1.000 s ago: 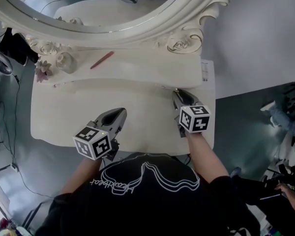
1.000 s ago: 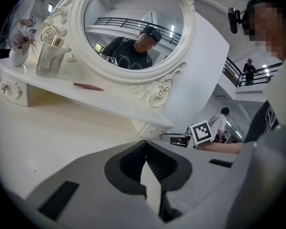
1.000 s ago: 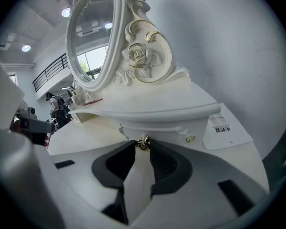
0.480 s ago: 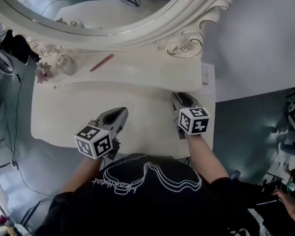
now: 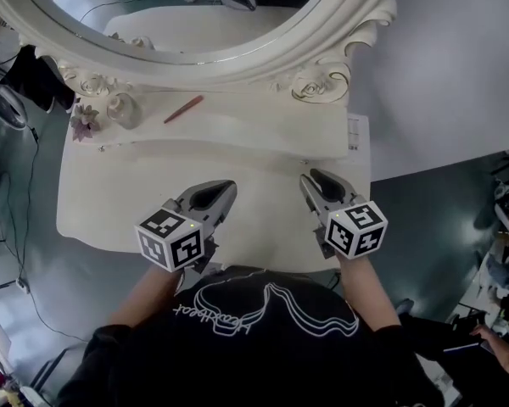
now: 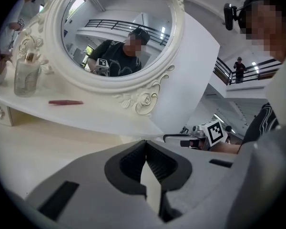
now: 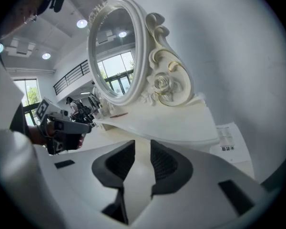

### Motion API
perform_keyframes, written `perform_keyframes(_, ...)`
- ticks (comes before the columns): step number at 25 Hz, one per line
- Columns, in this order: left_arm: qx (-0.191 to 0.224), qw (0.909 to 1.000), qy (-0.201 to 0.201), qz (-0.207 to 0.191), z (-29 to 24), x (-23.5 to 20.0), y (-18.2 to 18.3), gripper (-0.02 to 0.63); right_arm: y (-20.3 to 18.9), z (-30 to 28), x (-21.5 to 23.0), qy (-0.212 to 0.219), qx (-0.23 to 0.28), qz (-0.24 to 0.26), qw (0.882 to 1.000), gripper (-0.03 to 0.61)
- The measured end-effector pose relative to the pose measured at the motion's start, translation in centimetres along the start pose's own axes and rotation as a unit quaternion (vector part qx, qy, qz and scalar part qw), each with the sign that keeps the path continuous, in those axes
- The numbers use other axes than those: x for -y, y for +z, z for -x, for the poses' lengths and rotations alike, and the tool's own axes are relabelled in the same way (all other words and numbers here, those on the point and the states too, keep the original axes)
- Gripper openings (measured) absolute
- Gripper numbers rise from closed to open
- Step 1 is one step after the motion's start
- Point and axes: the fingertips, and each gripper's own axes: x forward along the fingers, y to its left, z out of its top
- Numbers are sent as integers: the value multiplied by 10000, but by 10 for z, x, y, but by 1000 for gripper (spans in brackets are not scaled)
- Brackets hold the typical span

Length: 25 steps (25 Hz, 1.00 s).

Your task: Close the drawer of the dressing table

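The white dressing table with its oval mirror fills the head view. Its drawer is hidden under the top in every view. My left gripper hovers over the top's front middle, jaws shut with nothing in them. My right gripper hangs over the front right part. Its jaws are opening, a narrow gap between the pads with nothing in it. Each gripper shows in the other's view: the right gripper and the left gripper.
On the raised back shelf stand a glass bottle, a small flower and a red pen. A printed paper lies at the table's right end. Grey floor surrounds the table; cables and dark gear lie at the left.
Both grippers have lifted from the table's front edge and look larger. The right one has also drawn back toward the person.
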Motion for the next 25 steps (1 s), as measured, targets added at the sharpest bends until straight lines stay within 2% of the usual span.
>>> perform_keyframes(5, 105, 9987, -386, -307, 17, 30, 20, 3, 38, 40, -54, 524, 770, 50, 9956, 5)
perform_keyframes(8, 183, 9963, -626, -561, 33, 50, 30, 3, 60, 64, -91, 863, 1273, 294, 9877, 5)
perform_keyframes(13, 449, 9908, -954, -847, 63, 78, 47, 3, 71, 85, -133, 1190, 1447, 667, 9800, 3)
perform_keyframes(18, 715, 9817, -1165, -1323, 81, 103, 62, 3, 81, 101, -152, 1110, 1626, 1081, 9745, 3)
perform_keyframes(25, 847, 9776, -1244, -1470, 90, 114, 69, 3, 84, 112, -161, 954, 1724, 1138, 9738, 3)
